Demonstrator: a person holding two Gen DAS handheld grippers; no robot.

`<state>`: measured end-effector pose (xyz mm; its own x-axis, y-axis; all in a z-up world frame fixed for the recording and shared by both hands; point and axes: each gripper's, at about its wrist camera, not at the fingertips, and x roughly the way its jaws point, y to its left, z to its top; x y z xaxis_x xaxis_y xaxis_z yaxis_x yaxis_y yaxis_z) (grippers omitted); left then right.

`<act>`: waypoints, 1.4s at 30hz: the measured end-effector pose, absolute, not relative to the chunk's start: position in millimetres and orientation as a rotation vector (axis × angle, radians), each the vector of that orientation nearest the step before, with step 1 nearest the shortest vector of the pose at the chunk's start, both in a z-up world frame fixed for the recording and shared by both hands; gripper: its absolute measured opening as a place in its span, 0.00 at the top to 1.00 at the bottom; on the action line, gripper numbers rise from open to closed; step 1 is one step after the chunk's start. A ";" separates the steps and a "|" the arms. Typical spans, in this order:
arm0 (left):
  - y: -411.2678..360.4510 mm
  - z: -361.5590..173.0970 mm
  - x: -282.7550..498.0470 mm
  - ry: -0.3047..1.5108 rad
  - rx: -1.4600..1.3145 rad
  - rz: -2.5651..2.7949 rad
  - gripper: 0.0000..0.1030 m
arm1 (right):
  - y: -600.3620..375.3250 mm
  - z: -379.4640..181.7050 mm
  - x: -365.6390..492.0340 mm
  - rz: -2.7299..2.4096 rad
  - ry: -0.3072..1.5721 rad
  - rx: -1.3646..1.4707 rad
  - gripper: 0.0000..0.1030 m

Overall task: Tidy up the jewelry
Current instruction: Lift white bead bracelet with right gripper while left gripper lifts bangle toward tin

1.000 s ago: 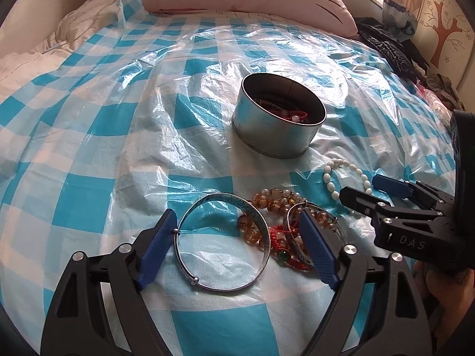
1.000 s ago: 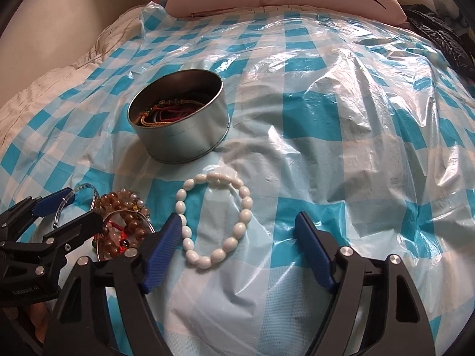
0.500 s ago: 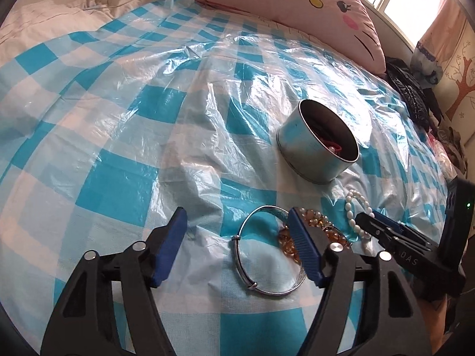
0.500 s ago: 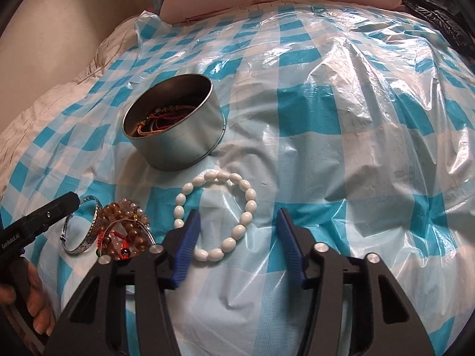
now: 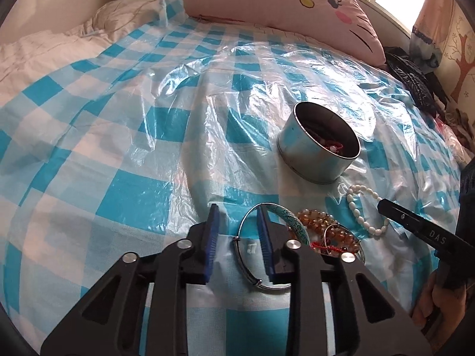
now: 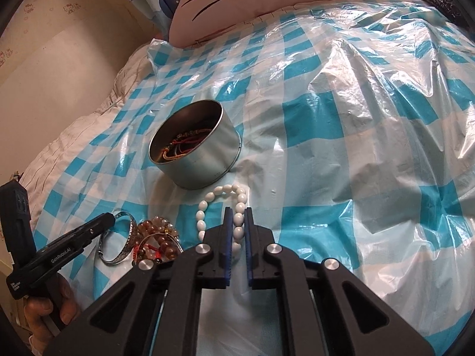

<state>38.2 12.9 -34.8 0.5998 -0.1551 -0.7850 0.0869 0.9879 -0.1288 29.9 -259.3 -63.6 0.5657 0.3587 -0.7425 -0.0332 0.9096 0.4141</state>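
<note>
On the bed, right gripper [image 6: 237, 222] has closed around white bracelet [image 6: 237, 207].

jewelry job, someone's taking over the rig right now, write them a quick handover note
Right gripper: closed around one side of the white bead bracelet, which lies on the sheet.
Left gripper: part open, straddling the rim of the silver bangle, not clamped.
Amber bead bracelets and red cord lie between them.
Round tin already holds some cord bracelets.
Left: move the white bracelet, bangle and amber pile into the tin.
</note>
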 end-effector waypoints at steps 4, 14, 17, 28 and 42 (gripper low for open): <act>-8.6 -36.4 42.9 0.914 0.043 -0.176 0.43 | -257.5 -66.5 31.8 0.200 0.968 0.353 0.63; 12.1 -50.7 54.9 0.998 -0.056 -0.161 0.81 | -238.0 -71.1 35.0 0.216 0.999 0.232 0.86; 21.2 -43.2 50.2 0.961 -0.112 -0.183 0.88 | -244.0 -67.1 31.4 0.232 0.969 0.275 0.92; 7.4 -27.2 48.3 0.872 -0.012 -0.253 0.88 | -256.6 -49.0 23.2 0.276 0.870 0.375 0.92; -6.6 -54.7 61.2 0.956 0.291 -0.373 0.78 | -235.1 -70.2 37.9 0.214 0.999 0.225 0.64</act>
